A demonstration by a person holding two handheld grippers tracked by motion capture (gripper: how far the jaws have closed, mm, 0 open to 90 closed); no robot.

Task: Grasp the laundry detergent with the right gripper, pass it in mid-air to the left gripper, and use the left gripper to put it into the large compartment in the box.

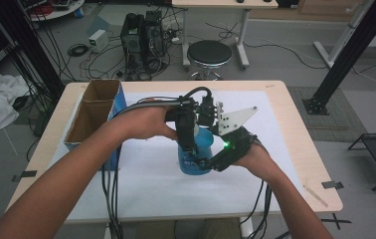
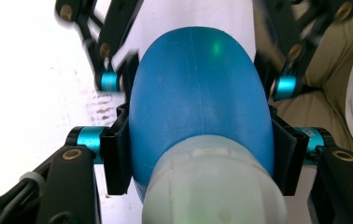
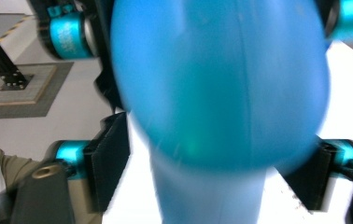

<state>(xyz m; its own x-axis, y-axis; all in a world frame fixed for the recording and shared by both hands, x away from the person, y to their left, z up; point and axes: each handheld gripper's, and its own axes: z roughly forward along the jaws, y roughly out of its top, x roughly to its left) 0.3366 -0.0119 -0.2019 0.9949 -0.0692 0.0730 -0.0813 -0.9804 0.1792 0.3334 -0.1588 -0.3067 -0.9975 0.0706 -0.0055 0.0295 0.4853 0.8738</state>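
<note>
a rounded blue bottle [image 1: 196, 157] with a pale cap, clamped by the left gripper [image 2: 198, 154]; the right gripper [image 3: 212, 172] jaws stand apart beside it.

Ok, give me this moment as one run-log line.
thing: blue bottle, upright on white sheet | left gripper: shut on bottle | right gripper: open around bottle's base | box: at left

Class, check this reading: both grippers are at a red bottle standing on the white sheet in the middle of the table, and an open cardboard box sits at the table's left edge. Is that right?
One detail is wrong: the bottle is blue, not red, as the high view and both gripper views show. The rest stands: the left gripper and right gripper are at it on the white sheet, and the open cardboard box sits at the table's left edge.
</note>
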